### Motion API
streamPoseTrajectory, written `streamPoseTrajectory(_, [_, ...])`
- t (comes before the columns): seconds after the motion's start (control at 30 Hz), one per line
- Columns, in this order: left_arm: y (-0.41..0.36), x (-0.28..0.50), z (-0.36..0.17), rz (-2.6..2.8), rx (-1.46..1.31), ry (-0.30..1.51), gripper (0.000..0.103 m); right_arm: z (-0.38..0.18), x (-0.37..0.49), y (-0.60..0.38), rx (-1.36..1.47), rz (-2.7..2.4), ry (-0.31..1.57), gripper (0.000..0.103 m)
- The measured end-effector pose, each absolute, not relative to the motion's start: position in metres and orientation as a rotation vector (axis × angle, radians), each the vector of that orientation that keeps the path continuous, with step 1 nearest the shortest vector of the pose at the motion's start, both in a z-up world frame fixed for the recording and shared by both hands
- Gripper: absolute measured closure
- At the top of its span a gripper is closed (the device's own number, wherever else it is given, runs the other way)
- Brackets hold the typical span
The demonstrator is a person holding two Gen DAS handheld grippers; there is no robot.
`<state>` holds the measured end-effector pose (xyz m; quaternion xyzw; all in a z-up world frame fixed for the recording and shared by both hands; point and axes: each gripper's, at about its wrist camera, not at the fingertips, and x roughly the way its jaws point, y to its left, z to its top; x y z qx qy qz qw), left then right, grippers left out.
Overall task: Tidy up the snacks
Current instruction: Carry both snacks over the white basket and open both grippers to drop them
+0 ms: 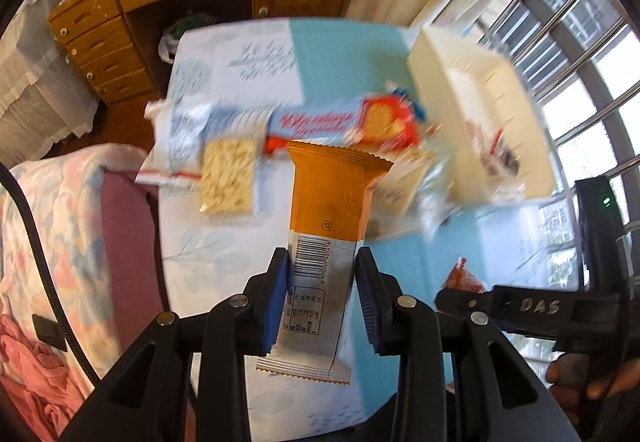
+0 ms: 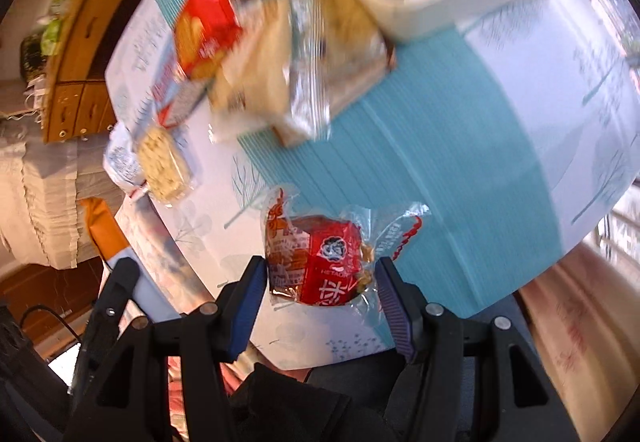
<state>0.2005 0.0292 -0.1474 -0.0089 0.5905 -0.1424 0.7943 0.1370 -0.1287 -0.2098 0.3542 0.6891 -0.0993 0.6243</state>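
Left wrist view, left to right: bed (image 1: 60,222) with floral cover at far left, wooden dresser (image 1: 192,2) behind. Bench (image 1: 224,242) with blue-white cloth carries a blurred snack pile: white packet (image 1: 176,138), cracker pack (image 1: 228,176), red-blue biscuit pack (image 1: 344,124), then a white bin (image 1: 480,110) at the right with packets inside. Left gripper (image 1: 322,300) is closed on an orange-and-silver snack bar (image 1: 326,234), pads pinching its silver lower half, bar upright above the bench. Right gripper's body shows at far right.

Right wrist view: right gripper (image 2: 320,292) is partly open, pads flanking a red wrapped snack (image 2: 320,262); left pad touches the wrapper, right-side contact unclear, so grip can't be confirmed. That snack sits near the bench's near edge.
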Motion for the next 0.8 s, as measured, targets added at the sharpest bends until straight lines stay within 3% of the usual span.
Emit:
streamPoseTrajectory(0.33, [-0.042, 0.208, -0.094, -0.343, -0.1, 1.122, 0.071, -0.16, 0.154, -0.179, 0.6, -0.159, 1.455, 0.047])
streamPoseTrajectory(0.8, [-0.144, 0.242, -0.084, -0.42, -0.199, 1.022, 0.071, -0.122, 0.176, -0.267, 0.334, -0.161, 1.291, 0.047])
